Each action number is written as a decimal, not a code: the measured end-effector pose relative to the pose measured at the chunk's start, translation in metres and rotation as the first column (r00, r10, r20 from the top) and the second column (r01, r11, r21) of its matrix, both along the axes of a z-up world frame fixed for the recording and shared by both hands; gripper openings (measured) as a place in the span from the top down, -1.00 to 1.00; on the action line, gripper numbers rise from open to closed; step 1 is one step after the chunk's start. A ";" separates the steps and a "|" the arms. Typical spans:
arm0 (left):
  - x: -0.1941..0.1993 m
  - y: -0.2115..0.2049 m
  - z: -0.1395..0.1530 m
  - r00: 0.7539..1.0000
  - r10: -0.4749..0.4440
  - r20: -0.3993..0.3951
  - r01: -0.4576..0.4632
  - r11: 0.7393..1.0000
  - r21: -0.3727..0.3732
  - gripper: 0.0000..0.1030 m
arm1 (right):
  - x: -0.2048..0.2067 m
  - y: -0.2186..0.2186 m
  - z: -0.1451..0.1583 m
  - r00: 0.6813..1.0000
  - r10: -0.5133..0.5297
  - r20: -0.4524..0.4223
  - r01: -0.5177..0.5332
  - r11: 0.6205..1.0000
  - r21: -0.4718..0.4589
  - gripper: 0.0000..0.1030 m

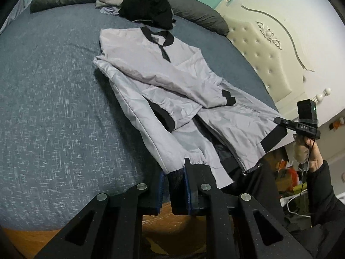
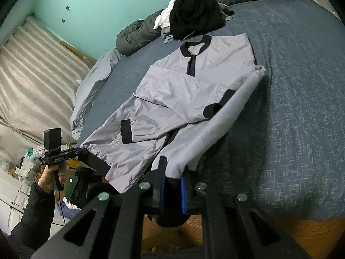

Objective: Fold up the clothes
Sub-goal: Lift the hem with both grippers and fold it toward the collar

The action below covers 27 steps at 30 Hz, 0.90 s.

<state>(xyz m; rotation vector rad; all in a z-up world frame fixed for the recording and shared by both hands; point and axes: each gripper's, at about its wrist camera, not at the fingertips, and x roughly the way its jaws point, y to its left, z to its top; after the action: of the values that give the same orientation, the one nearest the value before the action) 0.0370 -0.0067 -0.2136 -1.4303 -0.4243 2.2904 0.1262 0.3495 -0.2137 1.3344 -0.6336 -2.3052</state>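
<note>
I've got both tongs clamped on the ribbed black hem of the smooth grey jacket [image 1: 163, 79]: left tongs [image 1: 175, 191], right tongs [image 2: 173, 194]. Its collar points away from them.

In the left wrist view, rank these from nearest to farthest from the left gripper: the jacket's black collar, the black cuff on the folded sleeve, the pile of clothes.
From the left gripper:
1. Black cuff, right of centre on the jacket.
2. Black collar, at the jacket's far end.
3. Pile of clothes, beyond the collar, by the pillows.
</note>
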 end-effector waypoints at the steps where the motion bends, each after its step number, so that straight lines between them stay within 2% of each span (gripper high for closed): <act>1: 0.000 -0.001 0.004 1.000 -0.003 -0.006 0.003 1.000 -0.001 0.68 | -0.001 0.000 0.003 1.000 0.007 -0.005 -0.007 1.000 0.002 0.80; 15: 0.005 -0.011 0.052 0.995 -0.038 -0.090 0.039 0.999 0.009 0.68 | 0.010 -0.005 0.059 0.989 0.116 -0.094 -0.114 0.993 0.021 0.80; 19: -0.002 -0.013 0.055 0.995 -0.038 -0.095 0.039 0.999 0.012 0.68 | 0.006 -0.006 0.064 0.987 0.132 -0.095 -0.129 0.991 0.041 0.80; 27: -0.039 -0.023 0.051 0.997 -0.007 -0.077 0.009 1.000 0.023 0.68 | -0.029 -0.005 0.066 0.991 0.116 -0.066 -0.112 0.992 0.054 0.80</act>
<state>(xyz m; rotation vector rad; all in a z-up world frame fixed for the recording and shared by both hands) -0.0023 -0.0294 -0.1622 -1.3255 -0.4202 2.3176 0.0972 0.3444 -0.1473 1.2730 -0.4680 -2.2774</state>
